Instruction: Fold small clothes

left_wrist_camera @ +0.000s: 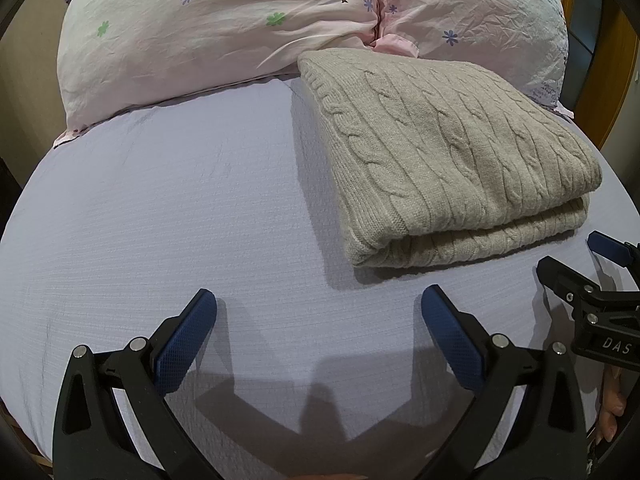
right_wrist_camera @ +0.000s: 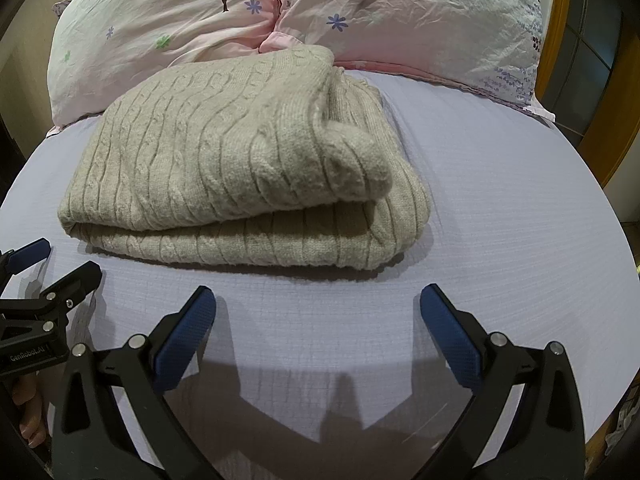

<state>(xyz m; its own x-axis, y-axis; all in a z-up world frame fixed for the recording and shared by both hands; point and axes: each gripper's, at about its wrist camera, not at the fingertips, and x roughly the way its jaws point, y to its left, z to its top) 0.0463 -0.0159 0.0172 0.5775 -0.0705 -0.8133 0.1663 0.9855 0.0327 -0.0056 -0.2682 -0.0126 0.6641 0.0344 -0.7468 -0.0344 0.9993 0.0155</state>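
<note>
- The left gripper (left_wrist_camera: 319,300), black-armed tongs with blue textured pads (left_wrist_camera: 186,344), has its jaws spread wide with nothing between them, only bare sheet below.
- The right gripper (right_wrist_camera: 318,300), of the same black build with blue pads (right_wrist_camera: 450,340), is likewise spread wide and holds nothing.
- Each gripper shows at the edge of the other's view: the right one at the right edge of the left wrist view, the left one at the left edge of the right wrist view, so the two sit side by side, near each other but apart.
- Both hover low over the pale lavender, finely ribbed bed sheet (left_wrist_camera: 160,208), casting dark shadows on it just under the arms.
- The beige cable-knit sweater (left_wrist_camera: 444,152) lies folded into a thick, roughly rectangular bundle on the sheet, just ahead of both grippers and touched by neither.
- In the left wrist view it lies ahead and to the right; in the right wrist view (right_wrist_camera: 240,160) it lies ahead and to the left, so it rests roughly between the two lines of sight.
- Its top layer is rolled over at the near right corner, with the lower layer sticking out beneath.
- Behind the sweater, two crumpled pale pink pillows (right_wrist_camera: 400,16) printed with small flowers and a tree lie side by side; the sweater's far edge reaches about to them.
- A wooden frame (right_wrist_camera: 616,128) shows at the far right.
</note>
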